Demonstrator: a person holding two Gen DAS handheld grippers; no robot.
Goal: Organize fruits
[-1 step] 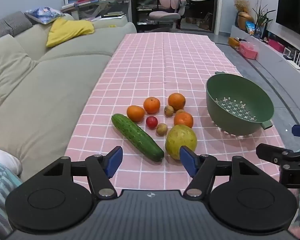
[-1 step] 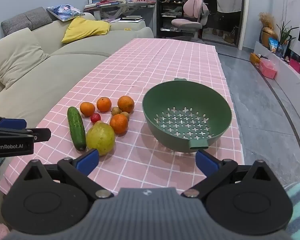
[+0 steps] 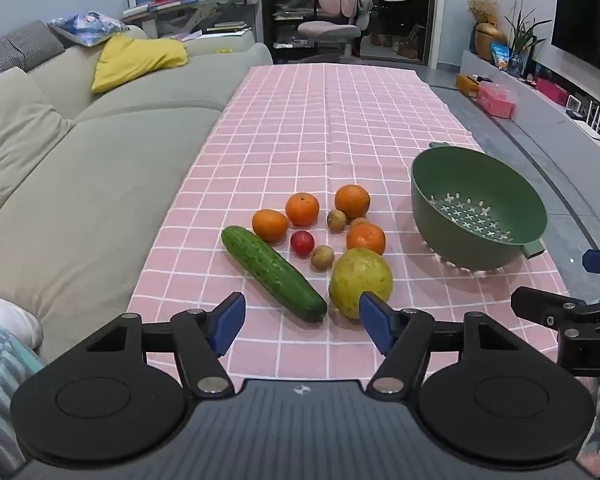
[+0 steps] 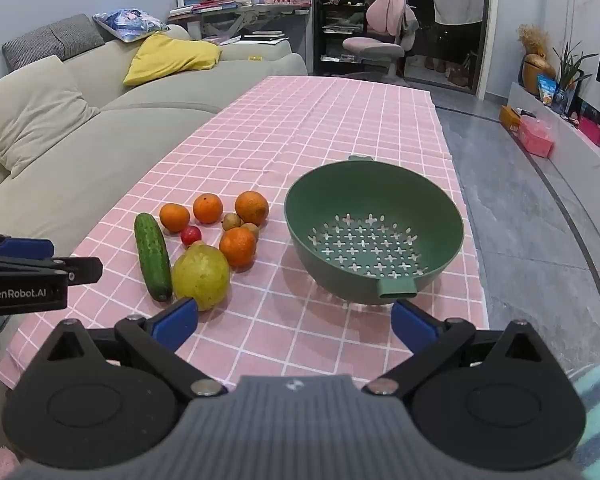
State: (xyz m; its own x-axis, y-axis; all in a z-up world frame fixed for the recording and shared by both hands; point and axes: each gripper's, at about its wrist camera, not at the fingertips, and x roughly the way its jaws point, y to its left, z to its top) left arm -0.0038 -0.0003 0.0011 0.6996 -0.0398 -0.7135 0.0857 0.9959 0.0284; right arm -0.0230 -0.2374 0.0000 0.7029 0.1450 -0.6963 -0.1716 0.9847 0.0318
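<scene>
Hovering at the near table edge, we are starting out: left tongs (image 3: 302, 322) and right tongs (image 4: 294, 320) both spread, pinching nothing. Fruit (image 3: 360, 282) is lying left of the empty green colander (image 4: 374, 232); next comes lowering onto one piece.

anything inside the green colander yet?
No. The green colander shows only its bare perforated bottom; all the fruit lies beside it on the pink cloth. The cloth right under its base is covered.
</scene>
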